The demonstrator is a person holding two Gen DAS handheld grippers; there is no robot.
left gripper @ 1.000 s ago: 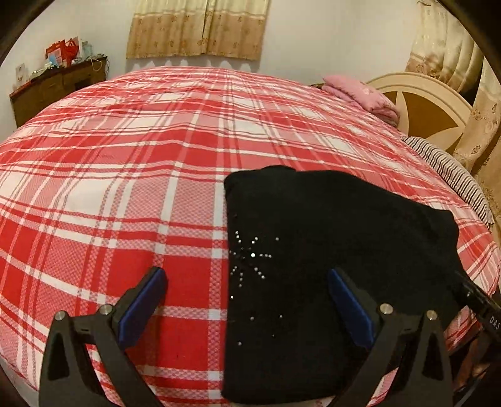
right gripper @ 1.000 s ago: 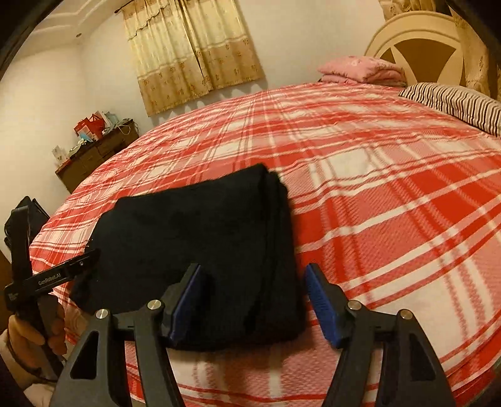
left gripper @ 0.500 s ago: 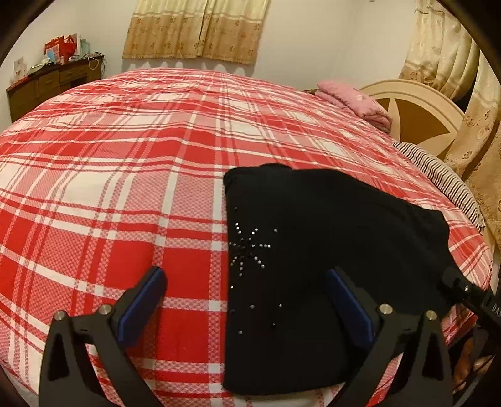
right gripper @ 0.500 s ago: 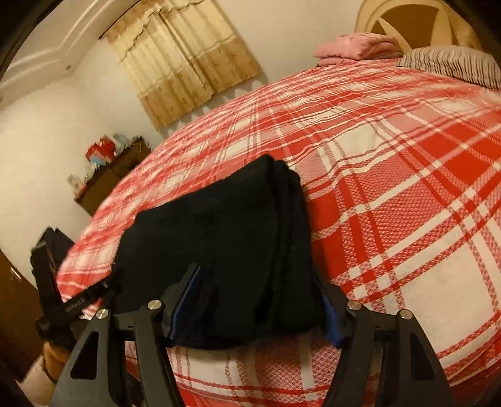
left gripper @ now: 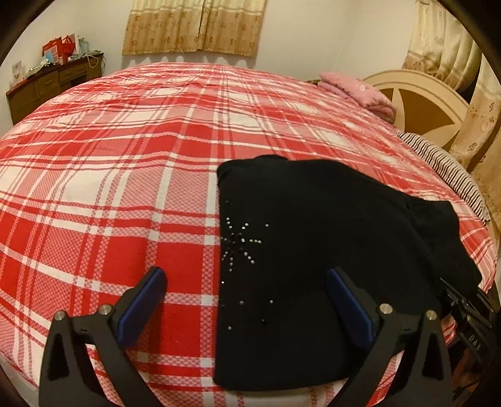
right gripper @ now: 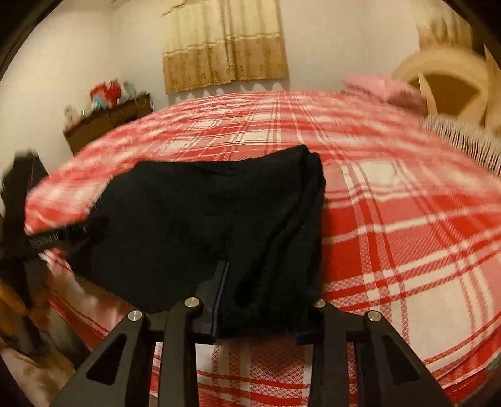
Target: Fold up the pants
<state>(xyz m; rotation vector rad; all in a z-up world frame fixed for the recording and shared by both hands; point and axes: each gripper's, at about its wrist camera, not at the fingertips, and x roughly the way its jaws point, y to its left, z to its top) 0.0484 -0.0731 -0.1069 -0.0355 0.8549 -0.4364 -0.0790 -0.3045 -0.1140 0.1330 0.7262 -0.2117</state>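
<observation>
1. L fingers spread wide, blue pads facing in, holding nothing. L gripper hovers low over the near edge of the bed.
2. Pants – black, folded to a flat rectangle w/ a star of silver studs – lie on the plaid cover. Their left edge runs up btwn the L fingers: left pad over bare plaid, right pad over the black cloth. No contact visible.
3. R fingers narrowed around the near right corner of the pants. Left pad presses against the cloth; right tip is hidden under the stacked folded edge. R gripper grips that corner, as far as the blurred R view shows.
4. Folded layers stack along the pants' right side in R view; plaid just beside them.
5. Other gripper body shows at far right of L view and far left of R view, both at the pants' edges.
6. Back of room: pink pillow, striped pillow, headboard, curtain, dresser.
</observation>
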